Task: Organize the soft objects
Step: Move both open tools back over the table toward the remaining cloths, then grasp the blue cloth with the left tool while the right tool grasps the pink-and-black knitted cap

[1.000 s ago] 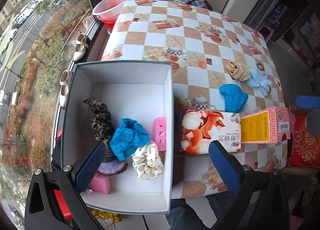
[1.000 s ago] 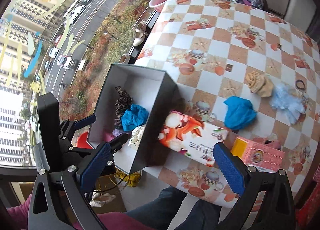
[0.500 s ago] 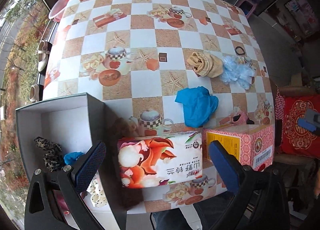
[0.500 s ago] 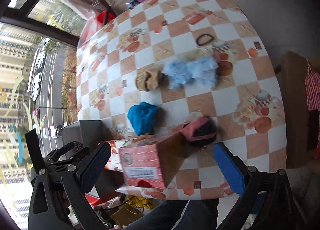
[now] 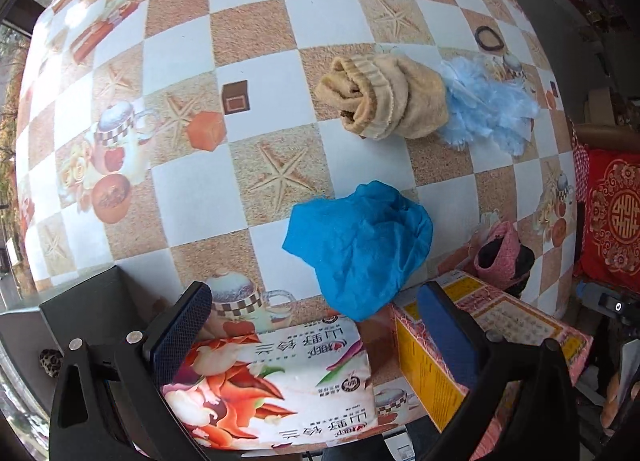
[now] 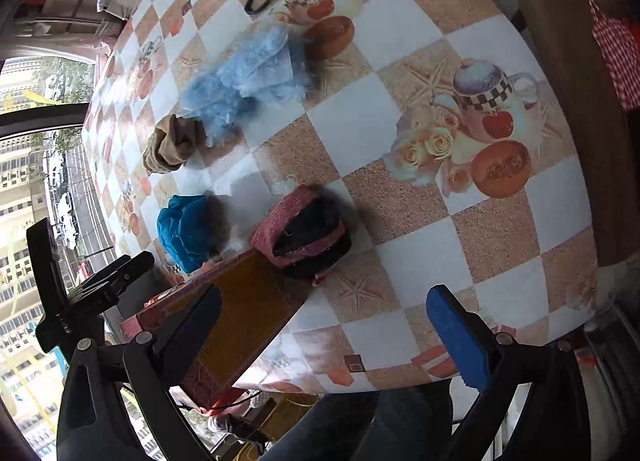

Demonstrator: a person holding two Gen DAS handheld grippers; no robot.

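here, at the far left, the box (image 5: pixel 76 301) shows only a dark corner, likely the place for the soft things. the left gripper (image 5: pixel 316 325) hangs wide open and empty over the tissue pack (image 5: pixel 272 377), lined up toward the blue cloth (image 5: pixel 360 249) just beyond. farther off lie the tan sock (image 5: pixel 384 101) touching the blue fluff (image 5: pixel 484 113). right of the carton (image 6: pixel 236 325), the pink sock (image 6: pixel 304 225) sits ahead of the right gripper (image 6: pixel 324 325), also wide open, holding nothing.
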